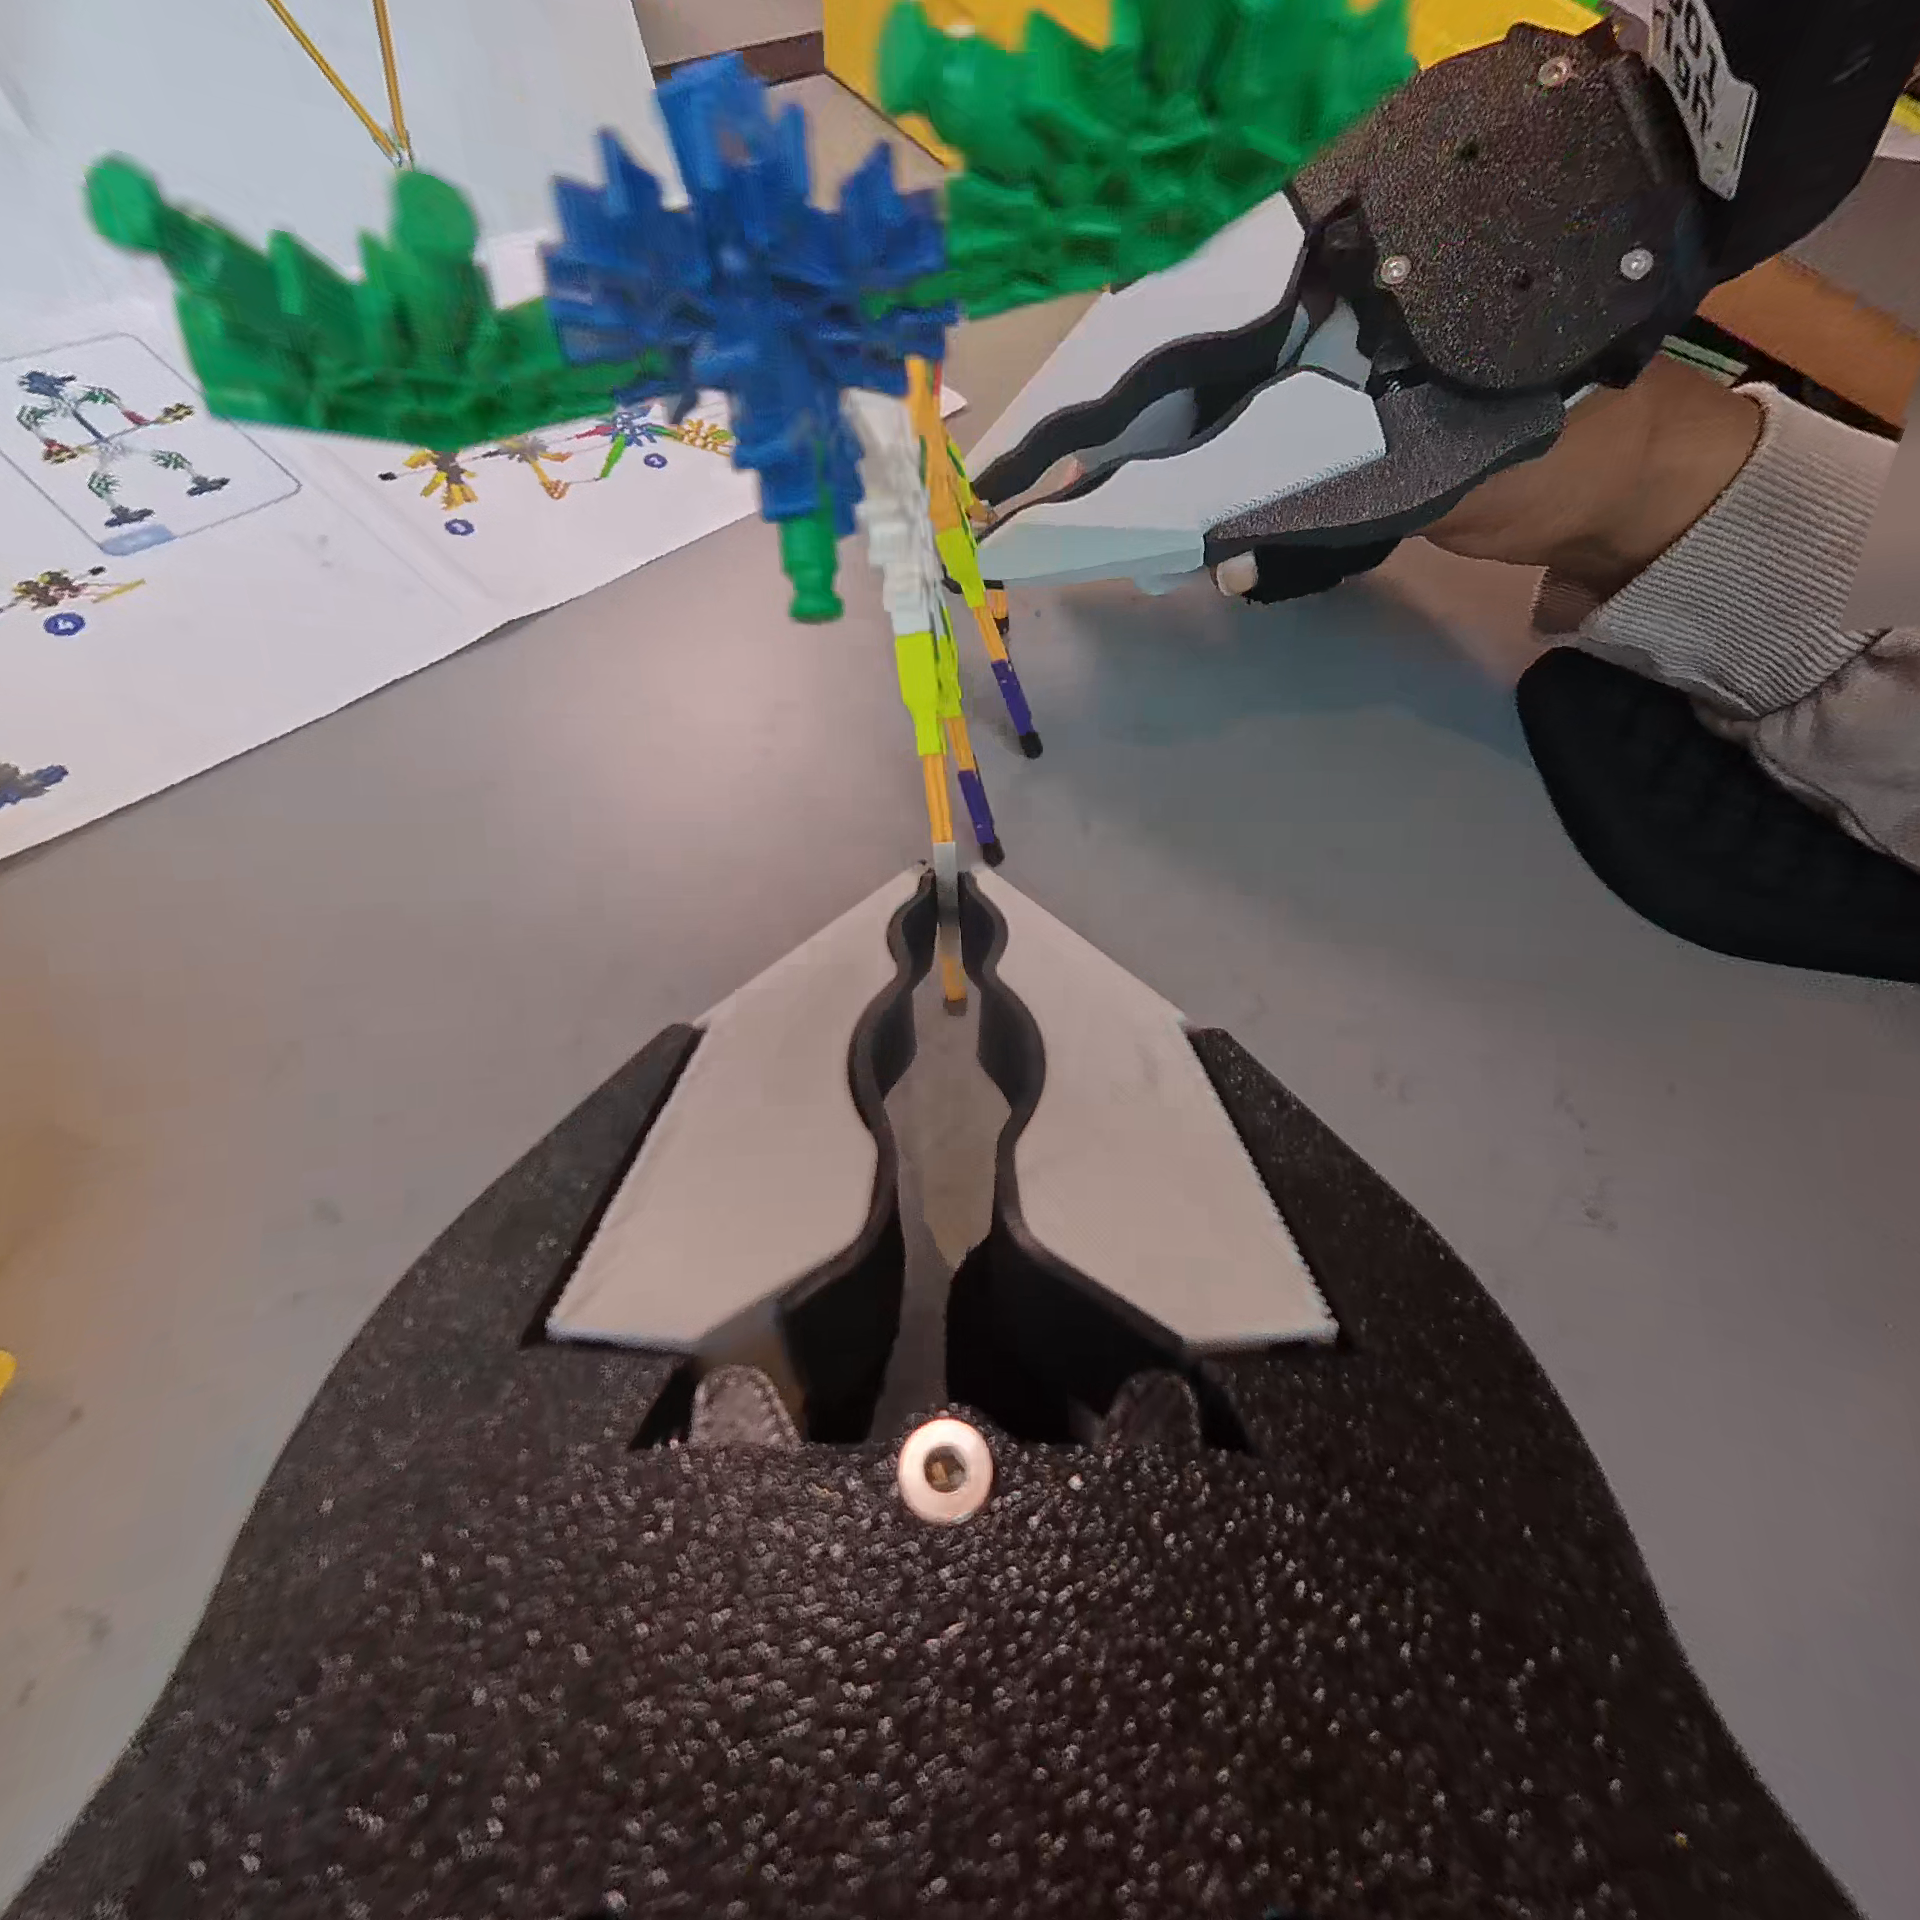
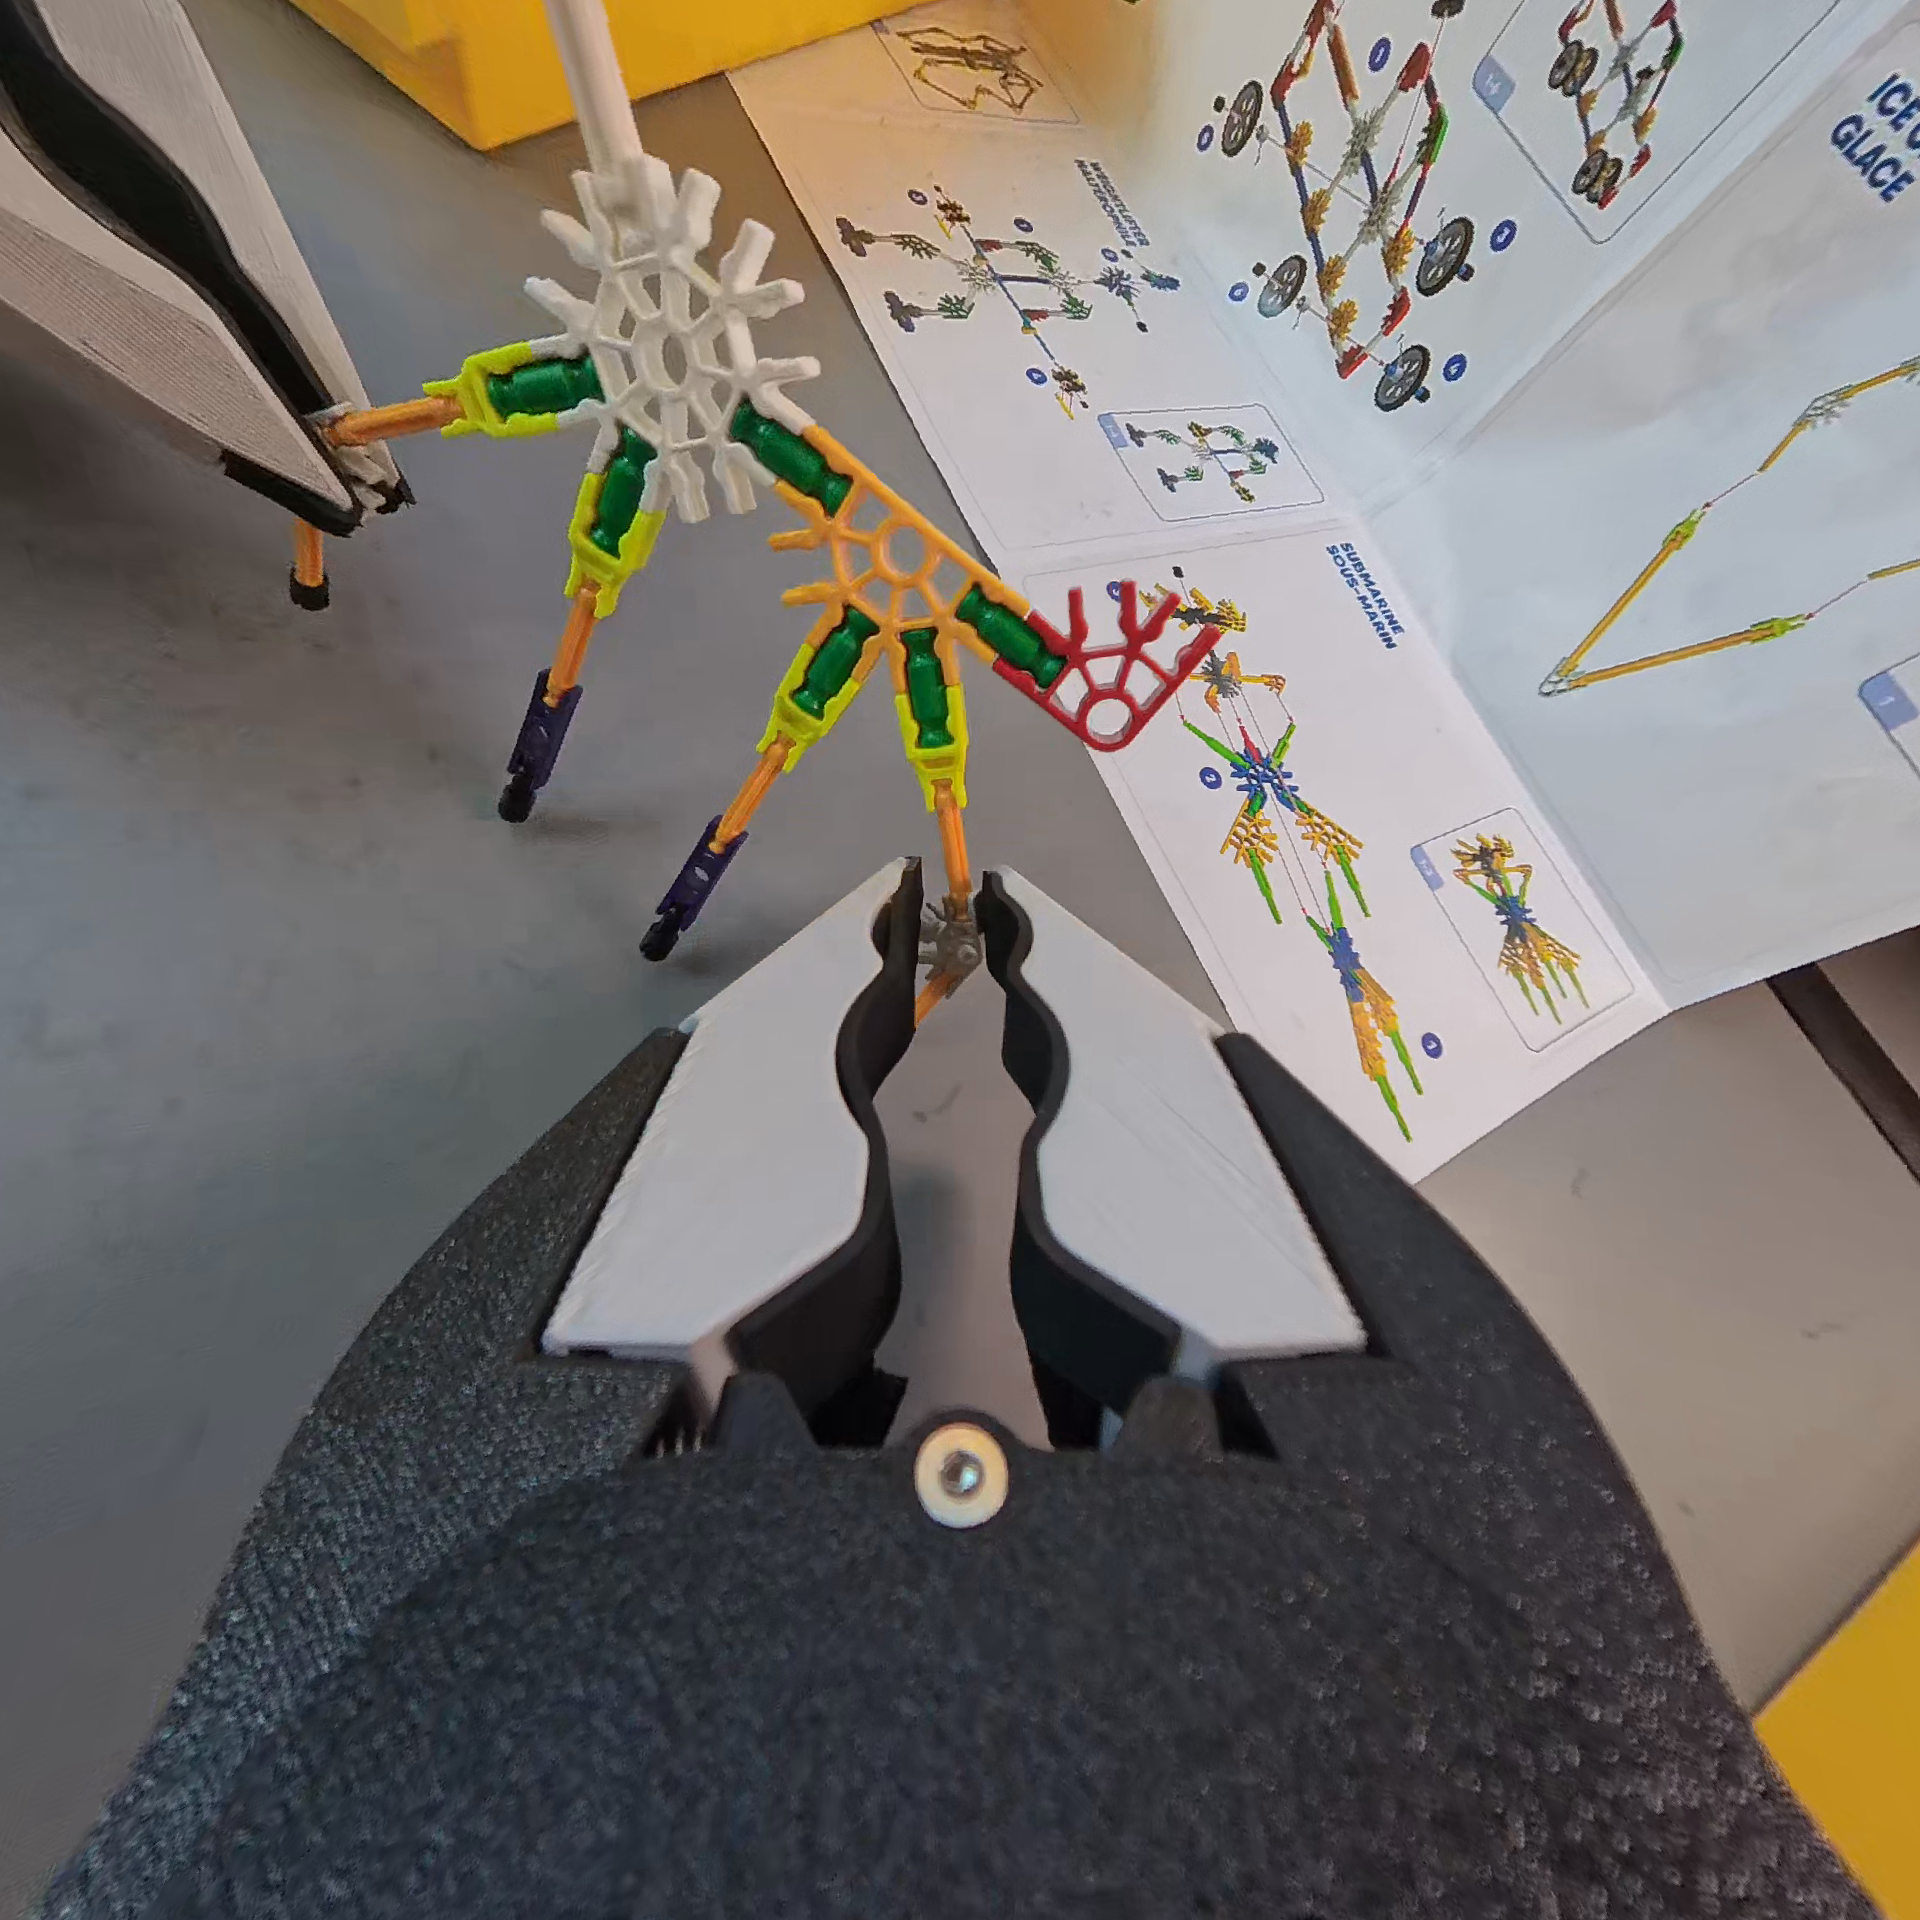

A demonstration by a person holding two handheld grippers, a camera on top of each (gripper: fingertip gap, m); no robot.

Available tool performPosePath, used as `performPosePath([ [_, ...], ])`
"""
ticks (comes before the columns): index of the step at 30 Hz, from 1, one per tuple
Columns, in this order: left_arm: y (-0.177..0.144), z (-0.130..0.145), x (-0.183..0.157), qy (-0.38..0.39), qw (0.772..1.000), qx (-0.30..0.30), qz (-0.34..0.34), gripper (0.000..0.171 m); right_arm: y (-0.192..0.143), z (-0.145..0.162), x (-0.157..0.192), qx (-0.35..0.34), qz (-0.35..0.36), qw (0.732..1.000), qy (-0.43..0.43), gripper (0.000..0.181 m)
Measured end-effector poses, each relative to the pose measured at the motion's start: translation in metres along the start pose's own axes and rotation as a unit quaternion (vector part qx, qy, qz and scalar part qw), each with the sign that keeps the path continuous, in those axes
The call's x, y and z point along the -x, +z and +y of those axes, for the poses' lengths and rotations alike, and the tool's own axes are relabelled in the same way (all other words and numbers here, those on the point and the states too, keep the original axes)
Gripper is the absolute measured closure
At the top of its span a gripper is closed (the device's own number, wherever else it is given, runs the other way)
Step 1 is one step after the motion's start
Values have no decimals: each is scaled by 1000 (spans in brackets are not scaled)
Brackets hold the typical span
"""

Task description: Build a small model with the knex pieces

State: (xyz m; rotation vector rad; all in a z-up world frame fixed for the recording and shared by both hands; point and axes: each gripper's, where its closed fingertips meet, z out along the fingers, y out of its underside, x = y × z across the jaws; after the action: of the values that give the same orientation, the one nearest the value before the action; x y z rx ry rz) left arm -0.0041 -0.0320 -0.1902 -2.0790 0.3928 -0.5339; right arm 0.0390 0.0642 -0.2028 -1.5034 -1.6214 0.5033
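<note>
A rod-and-connector toy model is held above the grey table between both grippers. It has a white snowflake connector (image 2: 665, 353), an orange connector (image 2: 894, 561), a red connector (image 2: 1112, 675), green rods and thin orange legs with dark blue ends. My left gripper (image 1: 943, 883) is shut on the grey-tipped end of one orange leg (image 1: 940, 800); it also shows in the right wrist view (image 2: 358, 457). My right gripper (image 2: 948, 894) is shut on a small grey connector (image 2: 951, 940) at the end of another orange leg; it shows in the left wrist view (image 1: 977, 520). Blurred blue (image 1: 748, 301) and green (image 1: 343, 322) model parts loom close to the left camera.
A folded instruction sheet (image 2: 1507, 499) with pictures of models lies on the table on the right; it also shows in the left wrist view (image 1: 260, 540). A yellow box (image 2: 499, 62) stands behind the model. A person's gloved hand and sleeve (image 1: 1714, 582) hold the right gripper. Across from one pair of fingers to the other is roughly 11 cm.
</note>
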Motion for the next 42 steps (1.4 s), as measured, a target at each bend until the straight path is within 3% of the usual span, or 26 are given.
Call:
performPosePath([
  [16, -16, -26, 2, 69, 994, -70, -35, 169, -4, -19, -5, -53, 92, 991, -85, 172],
  [23, -27, -32, -4, 122, 989, -87, -16, 169, -17, -28, 16, -99, -2, 993, -67, 168],
  [30, -28, -27, -1, 89, 993, -77, 23, 168, -24, -25, 23, -105, -38, 992, -64, 175],
  [36, -30, -28, -7, -14, 993, -86, 84, 169, -22, -30, 17, -106, 36, 986, -120, 176],
  [42, -28, -24, -6, -32, 992, -76, 93, 168, -23, -31, 15, -107, 51, 985, -124, 176],
])
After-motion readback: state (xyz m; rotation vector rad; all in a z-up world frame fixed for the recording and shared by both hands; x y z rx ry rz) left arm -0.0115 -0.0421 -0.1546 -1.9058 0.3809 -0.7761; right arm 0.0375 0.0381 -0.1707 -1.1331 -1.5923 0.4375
